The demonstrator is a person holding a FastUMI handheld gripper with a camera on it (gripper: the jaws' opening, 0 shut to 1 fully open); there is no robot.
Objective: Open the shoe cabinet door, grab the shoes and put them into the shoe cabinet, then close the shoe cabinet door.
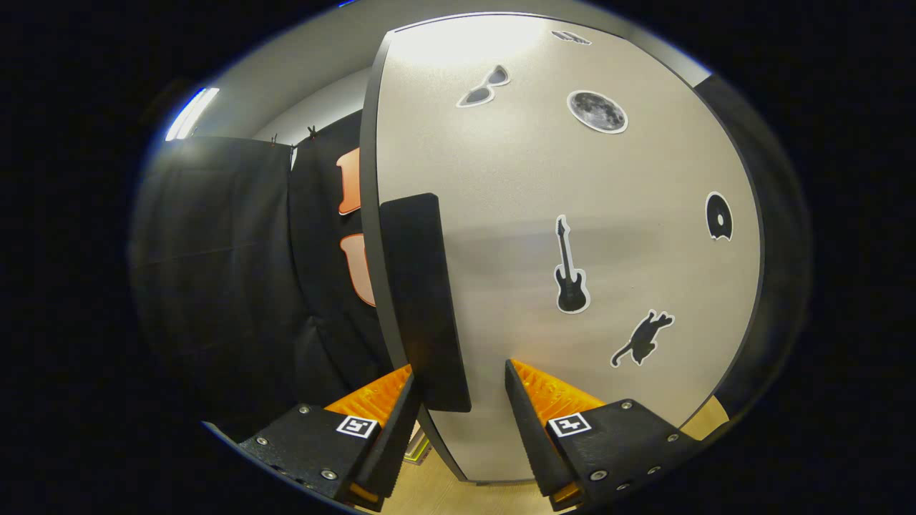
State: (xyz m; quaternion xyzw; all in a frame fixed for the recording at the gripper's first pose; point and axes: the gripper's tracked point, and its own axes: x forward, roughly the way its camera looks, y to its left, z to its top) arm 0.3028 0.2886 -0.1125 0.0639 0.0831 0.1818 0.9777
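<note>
Probably a recording booth: black cloth wall [215, 250], sticker-covered cabinet door [572, 214], ceiling light [192, 113].

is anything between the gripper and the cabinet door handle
Nothing visible. The open gripper straddles the door's edge, and the black handle lies between its fingers, the left finger nearly touching it.

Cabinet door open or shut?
Open: the door shows its free edge with booth wall beyond. The gripper is open, straddling its black handle.

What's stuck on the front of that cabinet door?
On the shoe cabinet door sit stickers: sunglasses, moon, guitar, cat, disc. The open gripper straddles its black handle. The cabinet's inside is hidden behind the door.
</note>
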